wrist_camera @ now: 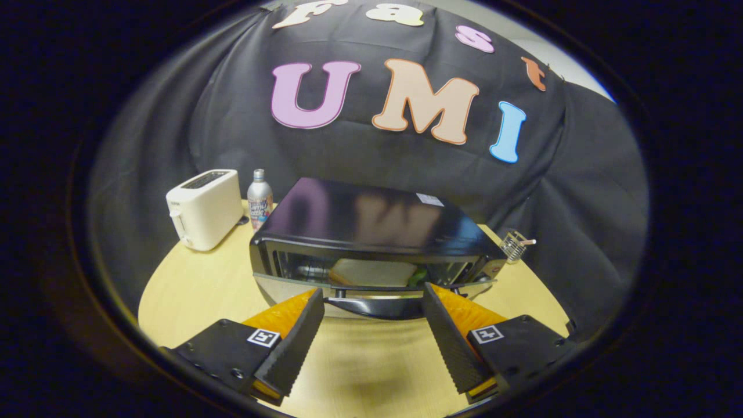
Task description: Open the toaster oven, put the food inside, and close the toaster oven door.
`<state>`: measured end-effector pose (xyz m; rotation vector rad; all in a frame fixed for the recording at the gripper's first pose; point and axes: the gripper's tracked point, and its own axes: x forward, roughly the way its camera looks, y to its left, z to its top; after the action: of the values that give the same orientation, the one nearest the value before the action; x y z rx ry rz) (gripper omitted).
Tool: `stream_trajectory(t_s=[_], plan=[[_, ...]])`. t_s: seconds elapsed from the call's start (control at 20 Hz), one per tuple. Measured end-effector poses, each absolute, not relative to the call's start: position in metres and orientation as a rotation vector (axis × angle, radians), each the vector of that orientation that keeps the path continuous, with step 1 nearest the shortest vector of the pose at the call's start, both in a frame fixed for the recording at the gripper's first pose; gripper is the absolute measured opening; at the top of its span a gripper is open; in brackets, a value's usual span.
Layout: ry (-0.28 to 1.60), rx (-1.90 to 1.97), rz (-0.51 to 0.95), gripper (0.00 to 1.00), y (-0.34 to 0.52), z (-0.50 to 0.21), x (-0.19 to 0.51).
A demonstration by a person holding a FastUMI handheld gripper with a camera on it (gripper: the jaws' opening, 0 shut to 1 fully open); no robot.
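The big shiny black metal toaster oven (371,244) sits on the round light wood table (191,290), just ahead of the tongs (371,305). It looks heavy and hard. Its glass door hangs partly open; the thin dark handle bar (371,288) is the place to hold. The tongs are spread wide, holding nothing.

The camera rides on the gripper (372,290) and looks forward along its two spread fingers, slightly downward over the round tabletop (191,290). It sits close to the toaster oven (371,232), facing its front from just above door height, with the booth wall behind.
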<state>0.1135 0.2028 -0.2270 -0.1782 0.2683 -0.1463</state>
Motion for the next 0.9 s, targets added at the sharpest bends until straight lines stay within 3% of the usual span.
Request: stream_trajectory(t_s=[0.65, 0.9], plan=[[0.22, -0.056, -0.104, 1.0, 0.213, -0.204, 0.148], [0.102, 0.006, -0.047, 1.0, 0.218, -0.12, 0.139]])
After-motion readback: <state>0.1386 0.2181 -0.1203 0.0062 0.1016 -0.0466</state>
